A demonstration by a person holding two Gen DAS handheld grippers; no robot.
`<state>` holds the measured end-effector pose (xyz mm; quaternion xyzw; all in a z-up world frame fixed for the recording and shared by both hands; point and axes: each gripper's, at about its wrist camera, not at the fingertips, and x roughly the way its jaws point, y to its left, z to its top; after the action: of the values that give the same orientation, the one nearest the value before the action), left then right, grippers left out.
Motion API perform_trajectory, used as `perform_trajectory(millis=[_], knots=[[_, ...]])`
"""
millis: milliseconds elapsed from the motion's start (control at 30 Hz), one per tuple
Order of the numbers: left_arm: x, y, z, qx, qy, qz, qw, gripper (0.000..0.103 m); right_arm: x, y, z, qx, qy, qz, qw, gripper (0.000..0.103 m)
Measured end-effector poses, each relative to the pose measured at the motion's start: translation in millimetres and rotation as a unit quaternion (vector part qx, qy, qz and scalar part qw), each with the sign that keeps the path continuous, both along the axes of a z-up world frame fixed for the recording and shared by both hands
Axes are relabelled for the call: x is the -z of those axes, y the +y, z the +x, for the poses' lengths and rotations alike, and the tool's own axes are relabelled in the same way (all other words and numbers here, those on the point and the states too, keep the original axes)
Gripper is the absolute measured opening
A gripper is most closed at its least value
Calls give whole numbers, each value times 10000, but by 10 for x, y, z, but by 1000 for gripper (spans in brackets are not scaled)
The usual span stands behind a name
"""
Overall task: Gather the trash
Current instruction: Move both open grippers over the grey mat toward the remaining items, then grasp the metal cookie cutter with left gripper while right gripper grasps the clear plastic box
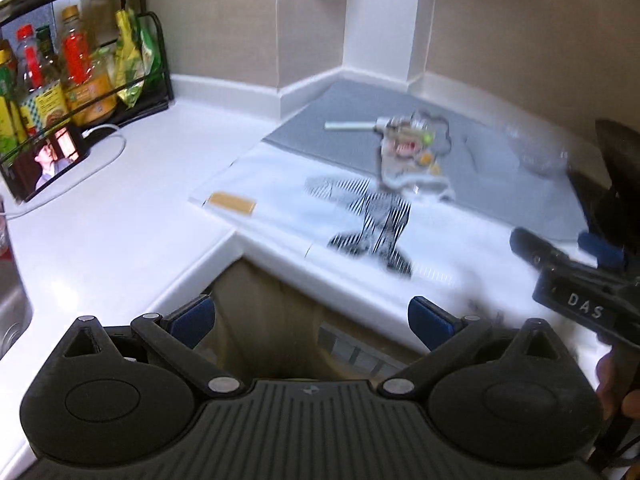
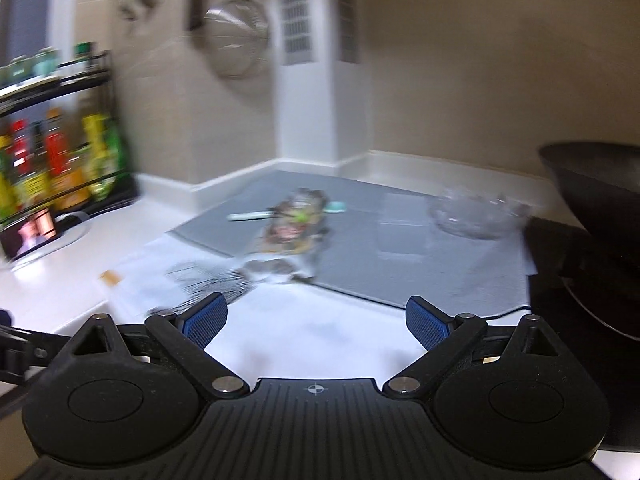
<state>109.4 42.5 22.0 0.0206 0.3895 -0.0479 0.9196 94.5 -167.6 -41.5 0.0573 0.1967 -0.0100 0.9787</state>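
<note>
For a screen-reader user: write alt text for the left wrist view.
Open left gripper hovers at a white counter edge, facing a crumpled wrapper on a grey mat. Bottle rack far left; right gripper enters at right.

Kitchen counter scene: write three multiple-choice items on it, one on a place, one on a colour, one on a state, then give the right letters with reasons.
1. The crumpled printed wrapper lies:
A. in the sink
B. at the near edge of the flat grey mat
C. on the black wire rack

2. The pads of the left gripper are:
A. blue
B. red
C. white

3. The right gripper is:
A. shut on the wrapper
B. shut, empty
C. open, empty

Key: 1 B, it rests across the mat's edge. 2 A, both pads show blue. 3 C, its fingers stand wide apart with nothing between.
</note>
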Motion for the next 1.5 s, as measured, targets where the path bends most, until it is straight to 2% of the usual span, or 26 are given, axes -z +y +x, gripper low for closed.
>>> perform_trajectory(millis=[167,367,667,867,1033,1200,1300,1367,1500], knots=[[-38,-202,351,-4,-82,-116,9999,103,61,-252,408,570,74,94,9983,99],[48,-410,811,71,103,-119,9999,103,203,-545,831,1198,285,314,9919,99],[172,-636,1318,179,279,-392,9987,103,273,-690,1236,1251,417,463,9902,100],[339,-859,1642,405,563,-486,9964,103,280,-765,1639,1246,523,686,9885,100],[437,-1041,1837,502,674,-442,9955,103,302,-815,1833,1155,349,728,9900,101],[410,-1011,1873,592,490,-360,9964,103,420,-911,1897,1188,179,931,9884,102],[316,-932,1944,423,319,-441,9976,103,474,-953,2029,1339,567,1018,9841,102],[239,-897,2003,285,196,-507,9981,103,482,-972,2033,1459,460,1055,9826,102],[91,-898,2159,107,38,-569,9983,103,512,-994,2060,1507,544,1086,9811,102]])
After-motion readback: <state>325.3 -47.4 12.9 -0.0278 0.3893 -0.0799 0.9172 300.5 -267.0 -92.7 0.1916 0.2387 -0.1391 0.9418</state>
